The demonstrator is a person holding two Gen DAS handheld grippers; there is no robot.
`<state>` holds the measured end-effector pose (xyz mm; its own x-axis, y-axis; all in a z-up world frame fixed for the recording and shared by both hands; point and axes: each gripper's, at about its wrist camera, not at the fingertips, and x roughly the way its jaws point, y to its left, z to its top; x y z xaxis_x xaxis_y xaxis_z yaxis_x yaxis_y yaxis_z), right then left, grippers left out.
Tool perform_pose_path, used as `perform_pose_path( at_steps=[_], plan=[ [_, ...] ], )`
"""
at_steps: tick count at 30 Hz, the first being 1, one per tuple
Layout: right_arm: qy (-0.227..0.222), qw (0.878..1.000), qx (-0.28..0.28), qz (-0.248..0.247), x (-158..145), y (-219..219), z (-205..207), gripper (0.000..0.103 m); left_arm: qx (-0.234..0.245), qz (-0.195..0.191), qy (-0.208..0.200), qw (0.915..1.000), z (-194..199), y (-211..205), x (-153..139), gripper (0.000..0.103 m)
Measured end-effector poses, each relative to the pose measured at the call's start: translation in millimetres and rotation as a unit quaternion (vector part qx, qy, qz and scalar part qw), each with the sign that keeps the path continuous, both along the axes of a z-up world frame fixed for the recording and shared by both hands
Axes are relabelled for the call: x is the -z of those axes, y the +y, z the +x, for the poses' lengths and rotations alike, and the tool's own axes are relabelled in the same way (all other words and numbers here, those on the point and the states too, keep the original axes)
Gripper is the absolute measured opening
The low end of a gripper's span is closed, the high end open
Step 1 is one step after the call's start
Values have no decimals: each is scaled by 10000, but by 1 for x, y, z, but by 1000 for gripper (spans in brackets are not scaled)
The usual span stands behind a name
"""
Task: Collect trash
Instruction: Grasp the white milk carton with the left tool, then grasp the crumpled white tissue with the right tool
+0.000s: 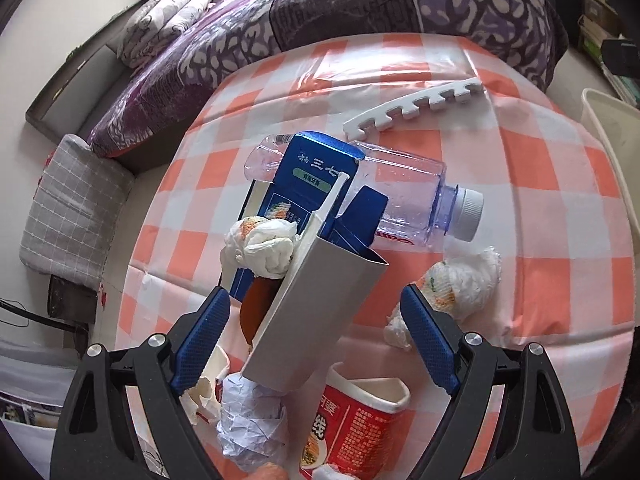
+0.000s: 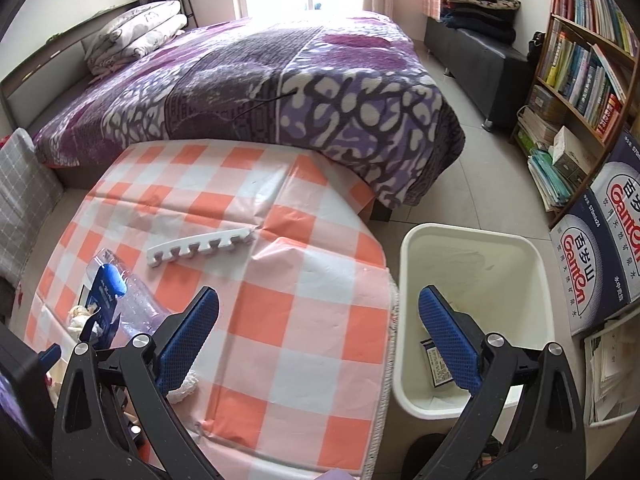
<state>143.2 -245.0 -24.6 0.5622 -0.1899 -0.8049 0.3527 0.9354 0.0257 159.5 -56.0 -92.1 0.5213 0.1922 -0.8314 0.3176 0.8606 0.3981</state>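
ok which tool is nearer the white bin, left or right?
Right. The right tool hangs open over the table edge, one finger in front of the white bin. The left tool is over the trash pile; the bin sits at that view's far right.

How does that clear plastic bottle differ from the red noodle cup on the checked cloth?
The clear plastic bottle is see-through and squarish, with a white cap on; the red noodle cup is opaque, printed red, and open at its white rim. The bottle lies partly under a blue carton; the cup lies nearer the camera, apart from it. Both lie on their sides on the cloth.
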Motion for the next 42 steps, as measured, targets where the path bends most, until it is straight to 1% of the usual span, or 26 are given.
perform_pose_path(
  at_steps=[1,3,4,5,6,7,9,10,11,12,13,14,15,16,19,20,21,24,27,29,33,35,36,39,42],
  plan=[
    [17,10000,-32,6,1,3,1,96,19,51,-55,10000,1,1,2,82],
    [57,9999,-104,19,3,7,4,96,39,77,-64,9999,4,4,5,65],
    [80,9999,-142,26,5,10,6,96,20,51,-21,10000,6,7,6,59],
    [106,9998,-175,39,6,11,7,96,-10,-34,47,10000,8,11,7,48],
    [125,9997,-199,57,7,13,8,96,-48,-128,83,9999,10,15,5,47],
    [149,9996,-221,93,8,14,10,96,-83,-310,97,9994,12,21,1,46],
    [189,9993,-251,186,9,15,12,96,-204,-833,215,9961,16,34,-8,45],
    [198,9992,-264,217,10,16,13,96,-312,-1178,298,9921,19,43,-15,45],
    [199,9991,-277,243,10,17,14,96,-433,-1548,395,9862,22,53,-22,44],
    [200,9991,-291,250,10,19,15,96,-563,-1919,486,9786,25,64,-28,43],
    [201,9990,-310,253,11,20,15,96,-703,-2321,557,9686,28,76,-36,43],
    [209,9989,-336,251,11,23,16,96,-816,-2698,604,9576,29,88,-43,43],
    [222,9988,-369,252,12,25,17,96,-926,-3100,648,9440,31,100,-51,42],
    [235,9986,-397,249,13,28,18,96,-1021,-3425,664,9316,32,111,-57,42],
    [281,9982,-499,203,16,36,20,96,-1220,-4189,638,8975,31,137,-72,40],
    [296,9980,-536,180,17,40,21,96,-1276,-4352,587,8893,30,144,-77,39],
    [305,9977,-578,161,18,43,21,96,-1330,-4465,506,8834,29,151,-82,39],
    [317,9970,-697,104,21,53,23,96,-1478,-4563,226,8772,23,166,-96,39],
    [322,9960,-833,54,24,65,25,96,-1652,-4684,0,8680,20,186,-105,39],
    [335,9951,-929,37,26,74,27,96,-1754,-4705,-113,8647,18,198,-110,39],
    [270,9911,-1305,-17,30,101,32,96,-1997,-4718,-307,8582,15,224,-115,39],
    [212,9879,-1533,-13,31,115,34,96,-2082,-4774,-368,8528,12,237,-116,39],
    [200,9858,-1667,10,31,123,35,96,-2124,-4789,-392,8509,12,241,-117,39],
    [220,9769,-2125,97,39,150,38,96,-2226,-4766,-457,8492,10,255,-117,39],
    [357,9646,-2602,220,51,180,41,96,-2290,-4754,-462,8482,9,264,-115,39]
  ],
)
